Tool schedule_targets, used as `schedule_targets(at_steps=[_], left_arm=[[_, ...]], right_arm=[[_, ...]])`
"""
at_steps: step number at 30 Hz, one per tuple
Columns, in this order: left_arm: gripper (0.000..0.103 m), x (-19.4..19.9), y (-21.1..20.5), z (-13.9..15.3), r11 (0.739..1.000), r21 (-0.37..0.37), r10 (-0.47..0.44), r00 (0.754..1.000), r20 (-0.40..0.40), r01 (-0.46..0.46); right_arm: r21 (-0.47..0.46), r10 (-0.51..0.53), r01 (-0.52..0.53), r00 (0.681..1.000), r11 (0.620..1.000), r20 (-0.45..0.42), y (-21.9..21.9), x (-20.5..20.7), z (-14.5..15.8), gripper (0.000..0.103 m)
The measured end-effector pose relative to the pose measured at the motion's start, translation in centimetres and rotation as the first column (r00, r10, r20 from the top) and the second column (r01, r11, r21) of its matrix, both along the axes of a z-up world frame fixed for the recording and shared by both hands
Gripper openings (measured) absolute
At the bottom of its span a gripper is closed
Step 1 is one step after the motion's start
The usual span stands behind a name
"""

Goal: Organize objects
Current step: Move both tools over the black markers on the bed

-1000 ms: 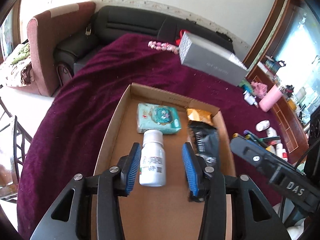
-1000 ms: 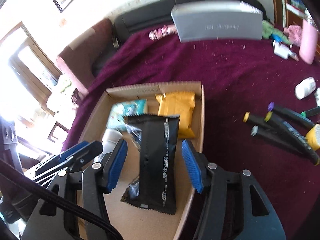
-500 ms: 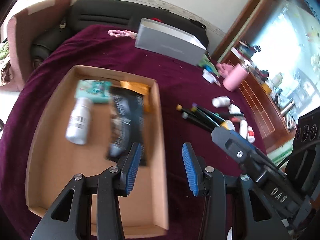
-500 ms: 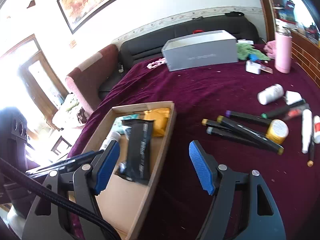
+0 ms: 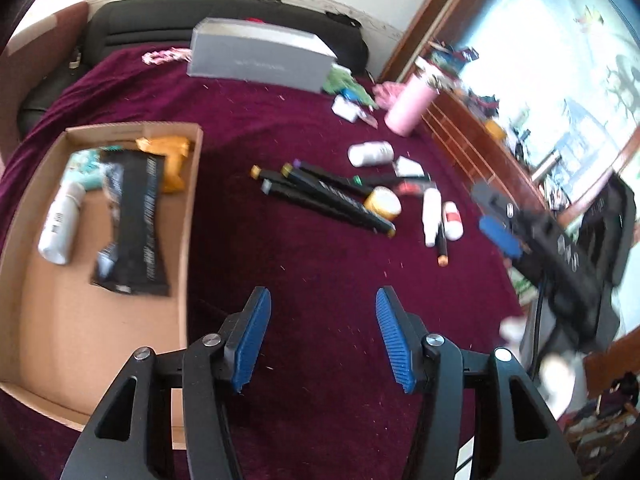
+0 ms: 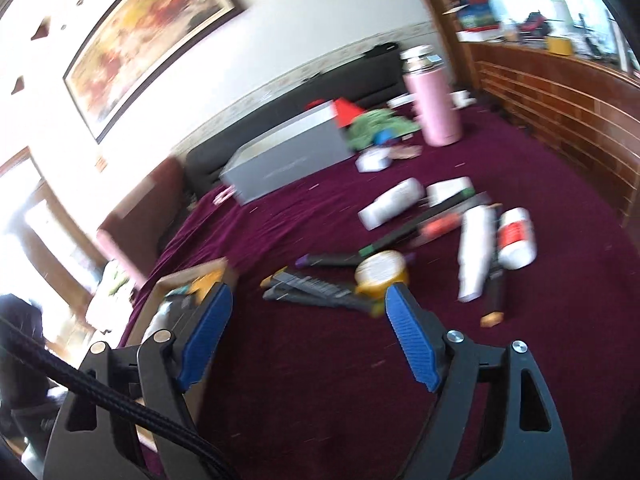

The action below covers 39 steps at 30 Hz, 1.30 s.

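The cardboard box (image 5: 193,200) at the left holds a white bottle (image 5: 62,224), a black packet (image 5: 136,220), a yellow packet (image 5: 172,160) and a teal pack (image 5: 84,164). Black markers (image 5: 320,196), a yellow-lidded jar (image 5: 382,202) and small white bottles (image 5: 370,154) lie loose on the maroon cloth. My left gripper (image 5: 322,292) hovers over bare cloth right of the box, its jaws opening with nothing between them. My right gripper (image 6: 308,292) is also opening and empty, just short of the markers (image 6: 316,286) and the jar (image 6: 382,272).
A grey box (image 5: 256,56) and a pink flask (image 5: 410,106) stand at the far side of the table. A white tube (image 6: 476,252) and a red-labelled bottle (image 6: 516,236) lie at the right. A wooden cabinet (image 6: 560,112) borders the right edge; a dark sofa sits behind.
Both grippers swung right, away from the box, toward the scattered markers and bottles. Their jaws widened. The white bottle and black packet stayed lying in the box.
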<state>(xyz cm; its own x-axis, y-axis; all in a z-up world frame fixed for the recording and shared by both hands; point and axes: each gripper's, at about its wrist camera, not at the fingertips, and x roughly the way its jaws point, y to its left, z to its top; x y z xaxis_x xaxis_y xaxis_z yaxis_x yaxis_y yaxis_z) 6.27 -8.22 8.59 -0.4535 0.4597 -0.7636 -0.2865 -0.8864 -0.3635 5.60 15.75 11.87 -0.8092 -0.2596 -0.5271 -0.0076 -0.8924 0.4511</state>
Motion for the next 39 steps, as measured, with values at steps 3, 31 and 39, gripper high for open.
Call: schedule_targets(at_steps=[3,31,39], left_arm=[[0.049,-0.5,1.4,-1.5,1.0,0.02,-0.023,0.999,0.041,0.022],[0.049,0.6,-2.1,-4.3,0.997,0.062,0.053,0.997,0.06,-0.056],[0.049,0.9,-2.7,-4.5,0.996,0.063,0.058,0.996,0.063,-0.062]], right_arm=[[-0.018,-0.025,0.025,1.0,1.0,0.014,2.3,-1.1,-0.9,0.08],[-0.24,0.422,-0.35,0.811,0.905,0.406,-5.4,-17.2,-8.2,0.081],[-0.507,0.596,-0.378,0.705,0.775,0.385,-5.7,-12.4,-10.9,0.081]])
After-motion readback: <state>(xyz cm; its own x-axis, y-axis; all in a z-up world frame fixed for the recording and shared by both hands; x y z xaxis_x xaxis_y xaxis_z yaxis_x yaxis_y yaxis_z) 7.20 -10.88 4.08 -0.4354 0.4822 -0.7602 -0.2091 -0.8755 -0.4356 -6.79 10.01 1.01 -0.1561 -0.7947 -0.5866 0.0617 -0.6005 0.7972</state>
